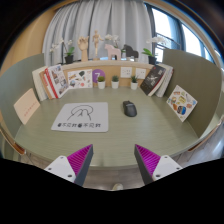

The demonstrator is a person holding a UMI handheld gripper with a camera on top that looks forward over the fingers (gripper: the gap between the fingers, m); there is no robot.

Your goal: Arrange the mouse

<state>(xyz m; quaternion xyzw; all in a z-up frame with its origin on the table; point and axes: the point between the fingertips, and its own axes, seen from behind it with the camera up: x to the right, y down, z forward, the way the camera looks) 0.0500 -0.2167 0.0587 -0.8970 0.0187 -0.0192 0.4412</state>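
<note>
A dark computer mouse [130,108] lies on the pale green table [112,135], to the right of a white mouse mat [80,117] with dark print. My gripper [112,162] is well short of both, above the table's near part. Its fingers, with magenta pads [76,160], stand wide apart and hold nothing.
Books and cards lean along the table's back and sides: a stack at the left [52,80], one at the right [181,101]. Small pots [115,84] and figurines [97,45] line the back shelf under a curtained window.
</note>
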